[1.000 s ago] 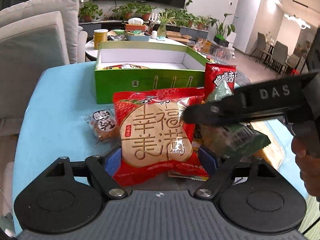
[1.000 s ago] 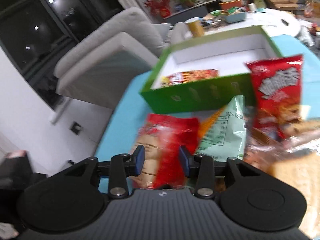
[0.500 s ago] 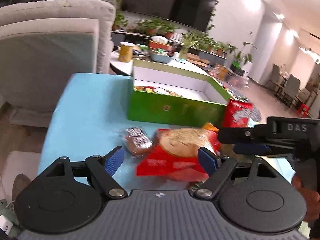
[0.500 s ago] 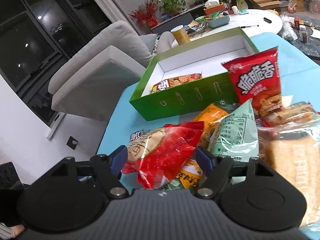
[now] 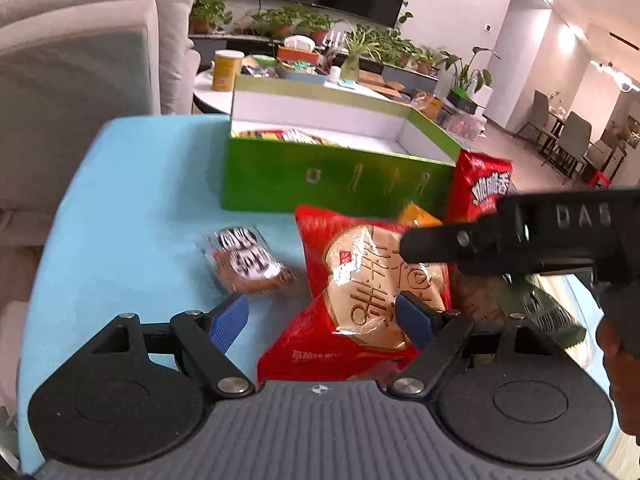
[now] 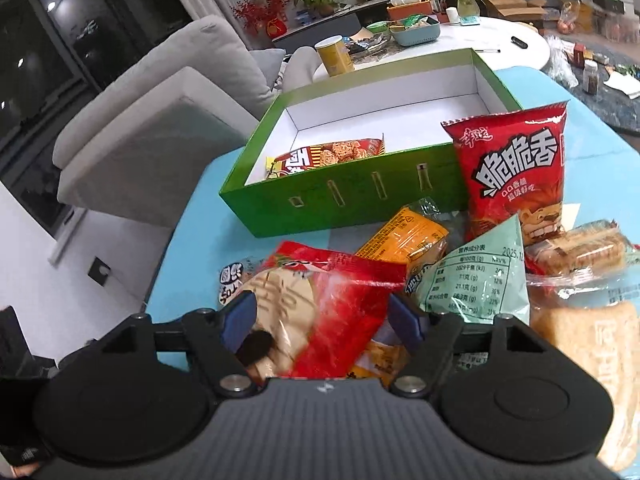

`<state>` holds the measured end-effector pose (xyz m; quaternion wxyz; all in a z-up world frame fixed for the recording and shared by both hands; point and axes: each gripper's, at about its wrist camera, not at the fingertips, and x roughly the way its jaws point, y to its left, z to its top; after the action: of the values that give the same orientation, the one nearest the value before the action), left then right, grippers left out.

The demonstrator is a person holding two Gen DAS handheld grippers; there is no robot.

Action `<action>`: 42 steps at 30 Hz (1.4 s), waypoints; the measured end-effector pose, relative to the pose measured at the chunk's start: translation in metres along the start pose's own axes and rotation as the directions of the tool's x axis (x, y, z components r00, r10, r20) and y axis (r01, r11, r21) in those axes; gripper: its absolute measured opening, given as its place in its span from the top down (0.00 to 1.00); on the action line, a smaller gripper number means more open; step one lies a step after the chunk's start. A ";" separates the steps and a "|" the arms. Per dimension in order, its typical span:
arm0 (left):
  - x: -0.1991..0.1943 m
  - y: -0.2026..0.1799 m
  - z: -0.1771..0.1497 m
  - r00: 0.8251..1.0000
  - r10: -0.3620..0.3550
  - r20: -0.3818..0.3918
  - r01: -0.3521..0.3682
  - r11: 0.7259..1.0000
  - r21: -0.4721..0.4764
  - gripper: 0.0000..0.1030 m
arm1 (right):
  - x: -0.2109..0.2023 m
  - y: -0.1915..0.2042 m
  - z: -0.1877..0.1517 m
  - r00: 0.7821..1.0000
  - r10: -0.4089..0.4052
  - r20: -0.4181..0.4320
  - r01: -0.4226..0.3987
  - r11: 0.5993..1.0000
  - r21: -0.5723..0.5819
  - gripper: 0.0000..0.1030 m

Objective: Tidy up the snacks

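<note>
A red packet with a large round biscuit (image 5: 360,292) lies on the blue table; it also shows in the right wrist view (image 6: 320,312). My left gripper (image 5: 324,324) is open, its right pad over the packet. My right gripper (image 6: 320,320) is open around the same packet; it also shows from the side in the left wrist view (image 5: 404,246). The open green box (image 5: 328,180) behind holds one snack bag (image 6: 332,152). A red chip bag (image 6: 516,176) leans on the box. A small brown cake packet (image 5: 244,260) lies left of the red packet.
A green packet (image 6: 480,284), an orange packet (image 6: 404,240) and clear-wrapped biscuits (image 6: 580,252) are piled at the right. A grey sofa (image 5: 80,60) stands left of the table. A white round table (image 6: 460,40) with clutter stands behind the box.
My right gripper opened from nearly shut to wide around the red biscuit packet. My left gripper pulled back from the packet and came in again with the packet lying flatter.
</note>
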<state>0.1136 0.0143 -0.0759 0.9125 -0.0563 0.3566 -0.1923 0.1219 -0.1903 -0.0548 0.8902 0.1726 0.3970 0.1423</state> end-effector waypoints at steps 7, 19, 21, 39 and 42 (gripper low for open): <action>-0.001 0.005 -0.005 1.000 -0.011 -0.008 0.011 0.999 -0.034 0.23 | 0.001 0.009 -0.003 0.998 0.056 -0.019 -0.056 0.998 0.023 0.37; -0.003 0.004 -0.005 1.000 -0.003 -0.004 0.003 1.000 -0.028 0.23 | -0.017 0.006 -0.012 0.998 0.067 -0.022 -0.062 0.984 0.167 0.37; -0.002 0.004 -0.005 1.000 -0.003 -0.005 0.003 1.000 -0.029 0.23 | -0.013 0.007 -0.012 0.998 0.056 -0.037 -0.049 0.984 0.169 0.37; -0.012 -0.010 0.001 0.999 -0.041 0.010 0.040 0.998 0.045 0.62 | 0.020 0.007 0.000 0.998 0.010 -0.069 -0.001 0.992 0.123 0.67; -0.024 -0.013 0.006 0.999 -0.036 0.035 0.035 0.999 0.037 0.62 | 0.012 0.009 -0.001 0.997 0.053 -0.054 -0.047 0.993 0.110 0.72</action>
<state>0.0977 0.0118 -0.0529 0.9160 -0.0493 0.3356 -0.2141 0.1277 -0.1771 -0.0593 0.8640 0.2265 0.4248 0.1475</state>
